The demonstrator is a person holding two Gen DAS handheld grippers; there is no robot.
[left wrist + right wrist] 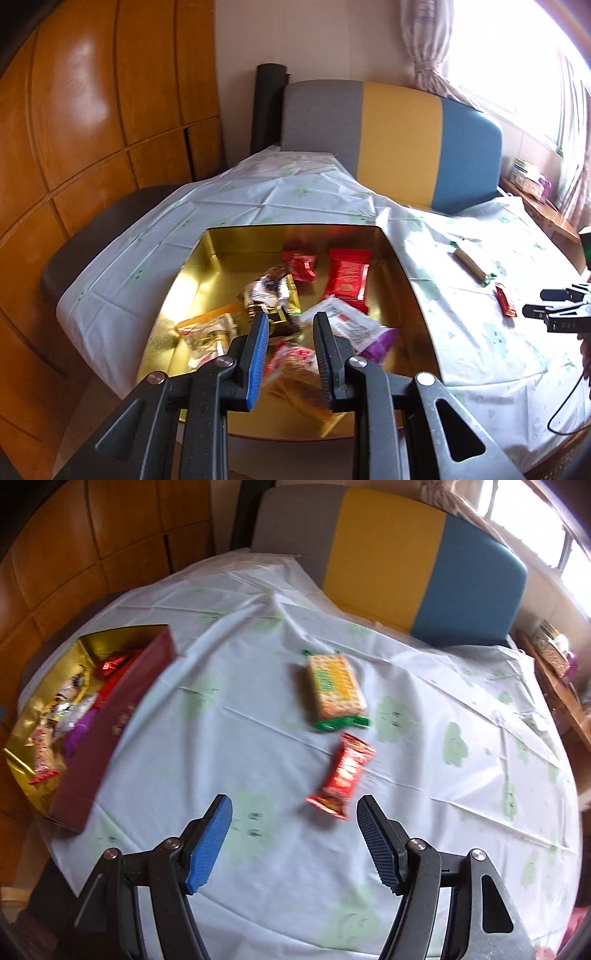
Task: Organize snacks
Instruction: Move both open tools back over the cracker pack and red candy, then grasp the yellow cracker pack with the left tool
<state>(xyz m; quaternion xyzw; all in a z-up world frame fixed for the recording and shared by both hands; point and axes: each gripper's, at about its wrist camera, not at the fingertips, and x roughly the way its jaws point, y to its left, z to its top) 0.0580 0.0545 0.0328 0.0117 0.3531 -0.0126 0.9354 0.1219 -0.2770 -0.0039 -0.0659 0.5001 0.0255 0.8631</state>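
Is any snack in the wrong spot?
Yes. A cracker pack and a red snack bar lie on the tablecloth, outside the gold-lined box holding the other snacks.

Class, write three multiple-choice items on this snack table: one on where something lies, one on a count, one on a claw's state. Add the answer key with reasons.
1. Where does the cracker pack lie?
A. in the gold-lined box
B. on the tablecloth beside the red snack bar
C. on the chair

2. How many snacks lie loose on the tablecloth, outside the gold-lined box?
A. two
B. four
C. none

3. How is the right claw?
A. shut on a snack
B. open and empty
C. out of view

Key: 1 B, it lies just beyond the red snack bar; 2 A, only those two show; 3 B, its jaws stand apart over cloth.
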